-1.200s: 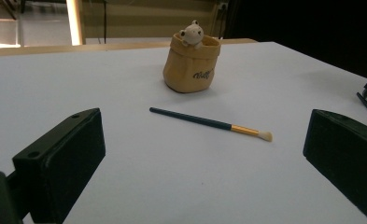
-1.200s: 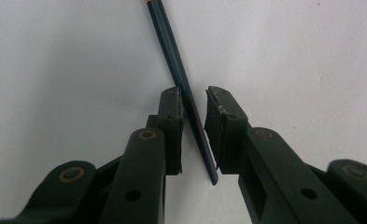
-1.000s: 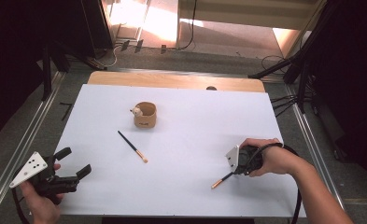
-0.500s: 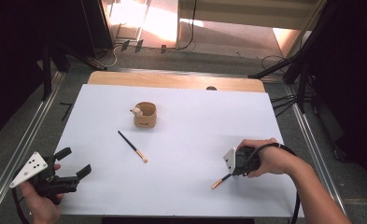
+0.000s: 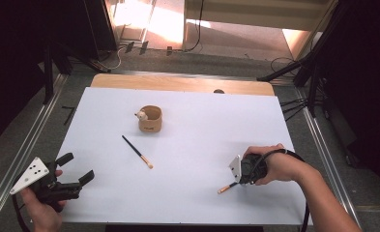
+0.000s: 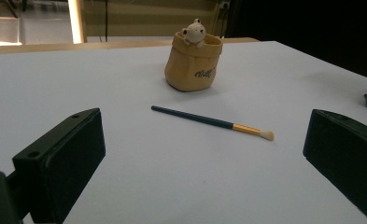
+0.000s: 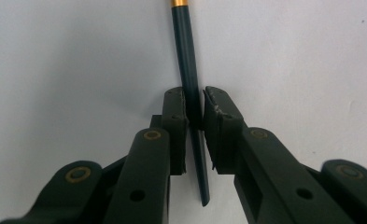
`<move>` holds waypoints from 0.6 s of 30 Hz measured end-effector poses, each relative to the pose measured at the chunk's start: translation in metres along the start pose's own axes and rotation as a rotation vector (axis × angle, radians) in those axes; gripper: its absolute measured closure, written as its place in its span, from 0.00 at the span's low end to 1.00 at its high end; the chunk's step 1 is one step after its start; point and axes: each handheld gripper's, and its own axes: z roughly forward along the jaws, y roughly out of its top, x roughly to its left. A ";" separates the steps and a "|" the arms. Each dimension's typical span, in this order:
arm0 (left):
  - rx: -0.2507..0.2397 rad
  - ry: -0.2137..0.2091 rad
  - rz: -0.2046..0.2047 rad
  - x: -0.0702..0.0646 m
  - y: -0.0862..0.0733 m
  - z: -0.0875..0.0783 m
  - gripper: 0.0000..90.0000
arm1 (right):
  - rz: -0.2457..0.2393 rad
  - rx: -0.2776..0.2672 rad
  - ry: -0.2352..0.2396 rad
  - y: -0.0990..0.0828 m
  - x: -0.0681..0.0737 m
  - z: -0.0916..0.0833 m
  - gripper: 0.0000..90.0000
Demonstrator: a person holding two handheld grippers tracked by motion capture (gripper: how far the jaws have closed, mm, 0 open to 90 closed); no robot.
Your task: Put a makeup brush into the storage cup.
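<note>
My right gripper [image 7: 194,105] has its jaws pinched onto the dark handle of a brush [image 7: 187,56], which runs straight ahead between them, its gold band at the far end of my view and its tail poking back below the pads. From the high view the brush [image 5: 227,187] lies flat on the white table [image 5: 197,125], bristle end pointing away from my hand. I judge it light, thin and stiff, with a smooth lacquered handle that could swivel or slip in a narrow pinch. I'd keep my hold on the handle, close to its middle, never on the soft bristles. My left gripper [image 5: 76,169] hangs wide open with nothing in it; ahead of it, between its jaws, lies a second brush [image 6: 212,122], and beyond that a small tan pot [image 6: 193,63].
</note>
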 end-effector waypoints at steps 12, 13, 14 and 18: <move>0.011 -0.004 0.015 -0.002 0.000 0.002 0.00 | 0.018 0.036 0.050 0.005 -0.007 0.002 0.90; 0.016 -0.001 0.016 -0.002 0.000 0.002 0.00 | 0.016 0.060 0.054 0.009 -0.008 0.001 0.90; 0.016 -0.001 0.016 -0.002 0.000 0.002 0.00 | 0.016 0.060 0.054 0.009 -0.008 0.001 0.90; 0.010 0.001 0.015 -0.003 0.000 0.002 0.00 | 0.025 0.069 0.058 0.010 -0.009 0.001 0.93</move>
